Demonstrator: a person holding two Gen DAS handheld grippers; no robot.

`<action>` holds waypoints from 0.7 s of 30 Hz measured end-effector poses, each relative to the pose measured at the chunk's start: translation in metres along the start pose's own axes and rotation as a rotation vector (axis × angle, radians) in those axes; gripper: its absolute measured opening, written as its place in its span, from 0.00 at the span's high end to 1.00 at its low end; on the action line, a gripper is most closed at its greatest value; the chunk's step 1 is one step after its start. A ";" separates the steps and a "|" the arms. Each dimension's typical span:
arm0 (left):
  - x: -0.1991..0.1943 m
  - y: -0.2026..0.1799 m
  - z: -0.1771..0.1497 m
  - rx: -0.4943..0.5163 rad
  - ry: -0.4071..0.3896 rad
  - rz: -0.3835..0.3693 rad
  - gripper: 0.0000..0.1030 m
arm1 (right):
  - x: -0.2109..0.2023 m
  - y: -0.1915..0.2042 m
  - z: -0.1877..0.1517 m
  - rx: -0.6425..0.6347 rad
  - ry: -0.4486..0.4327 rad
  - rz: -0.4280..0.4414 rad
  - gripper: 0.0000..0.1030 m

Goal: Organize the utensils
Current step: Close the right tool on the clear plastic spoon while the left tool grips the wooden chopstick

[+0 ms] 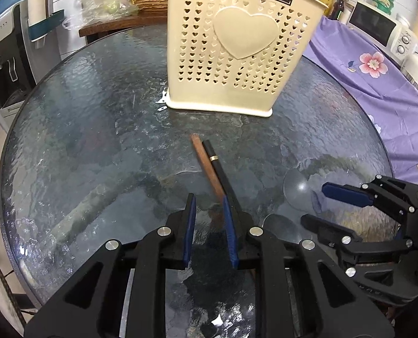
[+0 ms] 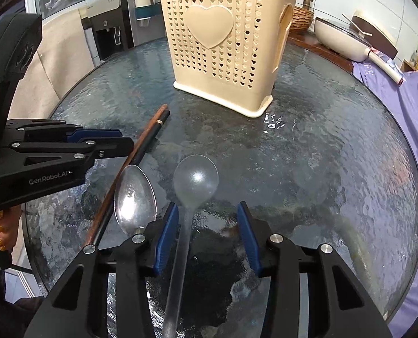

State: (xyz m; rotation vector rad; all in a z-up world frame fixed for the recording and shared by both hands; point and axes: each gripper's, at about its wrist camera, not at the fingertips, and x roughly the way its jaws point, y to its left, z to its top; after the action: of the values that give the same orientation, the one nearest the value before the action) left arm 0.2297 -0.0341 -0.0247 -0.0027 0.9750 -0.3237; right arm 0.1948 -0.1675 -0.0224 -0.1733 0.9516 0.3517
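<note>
Clear spoon [image 2: 195, 181] handle runs out of frame between right tongs [image 2: 209, 217].

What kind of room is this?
Most likely a home kitchen. There is a toaster oven and a water dispenser behind the glass table, and a big pan on the side counter.

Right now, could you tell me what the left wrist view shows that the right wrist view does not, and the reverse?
Only the left wrist view shows the microwave and the wooden chopstick beside the left gripper.

Only the right wrist view shows the metal spoon whole, the frying pan and the clear spoon's handle between the right gripper, untouched by its pads.

Both show the cream holder, the two chopsticks, the clear spoon and the glass table.
</note>
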 end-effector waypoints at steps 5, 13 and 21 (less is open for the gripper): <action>-0.002 -0.002 0.002 0.001 -0.003 -0.017 0.80 | 0.002 0.002 0.003 0.003 -0.001 0.003 0.60; 0.001 -0.002 0.000 0.008 0.000 0.001 0.80 | 0.003 -0.002 0.004 0.005 -0.007 -0.009 0.60; 0.005 -0.003 0.008 0.004 0.005 0.014 0.80 | 0.005 -0.007 0.007 0.014 -0.005 -0.030 0.63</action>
State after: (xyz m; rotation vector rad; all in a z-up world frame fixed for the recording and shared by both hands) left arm 0.2380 -0.0397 -0.0236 0.0084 0.9786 -0.3125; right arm 0.2052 -0.1705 -0.0226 -0.1733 0.9458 0.3178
